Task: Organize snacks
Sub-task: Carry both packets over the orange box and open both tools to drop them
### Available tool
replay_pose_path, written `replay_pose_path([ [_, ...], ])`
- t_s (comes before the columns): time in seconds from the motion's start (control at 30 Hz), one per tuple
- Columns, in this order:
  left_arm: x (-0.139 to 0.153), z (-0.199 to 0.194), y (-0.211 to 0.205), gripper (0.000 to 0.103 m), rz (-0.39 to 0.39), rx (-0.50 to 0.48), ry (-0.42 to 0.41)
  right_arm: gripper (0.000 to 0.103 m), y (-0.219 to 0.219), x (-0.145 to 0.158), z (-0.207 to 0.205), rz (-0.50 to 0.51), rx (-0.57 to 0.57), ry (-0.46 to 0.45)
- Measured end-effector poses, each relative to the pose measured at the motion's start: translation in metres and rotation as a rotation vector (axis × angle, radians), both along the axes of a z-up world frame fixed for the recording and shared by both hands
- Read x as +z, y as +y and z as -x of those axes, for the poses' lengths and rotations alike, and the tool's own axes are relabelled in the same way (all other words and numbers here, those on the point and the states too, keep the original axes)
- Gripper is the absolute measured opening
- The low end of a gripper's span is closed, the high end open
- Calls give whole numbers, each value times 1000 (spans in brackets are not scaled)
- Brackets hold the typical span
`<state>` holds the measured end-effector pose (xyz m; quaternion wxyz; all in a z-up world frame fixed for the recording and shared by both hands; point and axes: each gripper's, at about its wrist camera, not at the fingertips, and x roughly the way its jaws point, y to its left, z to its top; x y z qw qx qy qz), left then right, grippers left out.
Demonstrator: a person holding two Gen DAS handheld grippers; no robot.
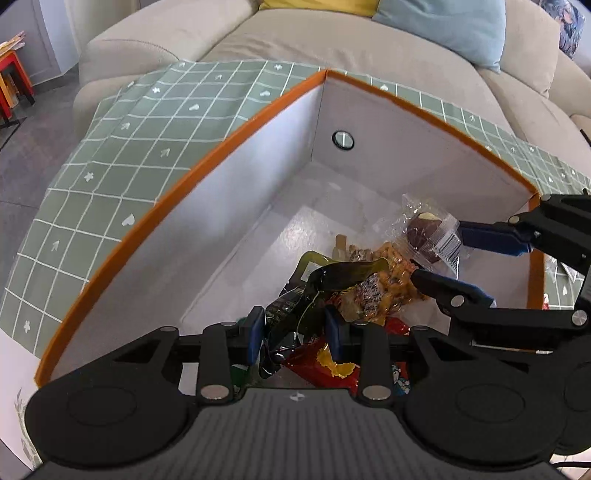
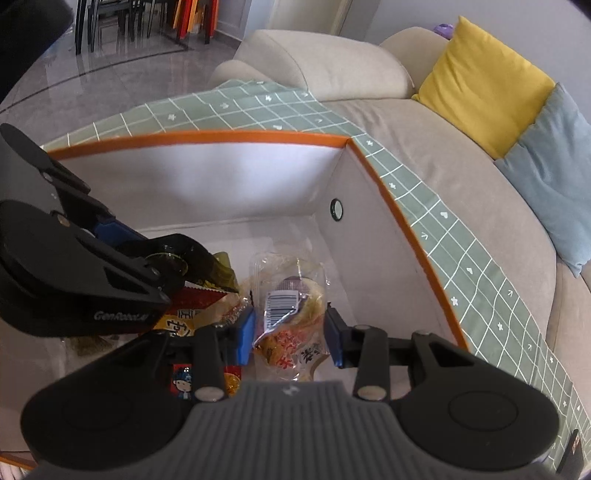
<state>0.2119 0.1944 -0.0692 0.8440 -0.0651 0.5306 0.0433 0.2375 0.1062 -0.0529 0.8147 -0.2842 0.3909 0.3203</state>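
Observation:
Both grippers are inside a white box with an orange rim (image 1: 207,162), which also shows in the right wrist view (image 2: 406,221). My left gripper (image 1: 295,334) has its jaws around a dark olive-green snack packet (image 1: 332,277) that hangs over a pile of snacks. My right gripper (image 2: 290,339), also seen in the left wrist view (image 1: 439,254), is open, its jaws on either side of a clear-wrapped chocolate muffin (image 2: 291,299), which shows in the left wrist view too (image 1: 424,232). Red and yellow snack packets (image 1: 332,365) lie on the box floor.
The box stands on a green checked cloth (image 1: 122,147) over a table. A beige sofa (image 2: 424,155) with a yellow cushion (image 2: 480,85) and a light blue cushion (image 2: 554,166) lies beyond. Dining chairs (image 2: 110,18) stand far left.

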Motion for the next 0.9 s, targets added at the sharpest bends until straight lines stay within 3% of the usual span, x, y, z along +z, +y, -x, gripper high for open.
replay_pose_path([
  [0.37,-10,-1,1,39,-25,7,42,40,6,-17,-11,32,-22,30],
  [0.73,-8,3,0,40,-48,11,45,45,2,-9,-4,4,-25,8],
  [0.9,0,7,-1,54,-44,13,21,55,-1,0,2,-12,-20,-17],
])
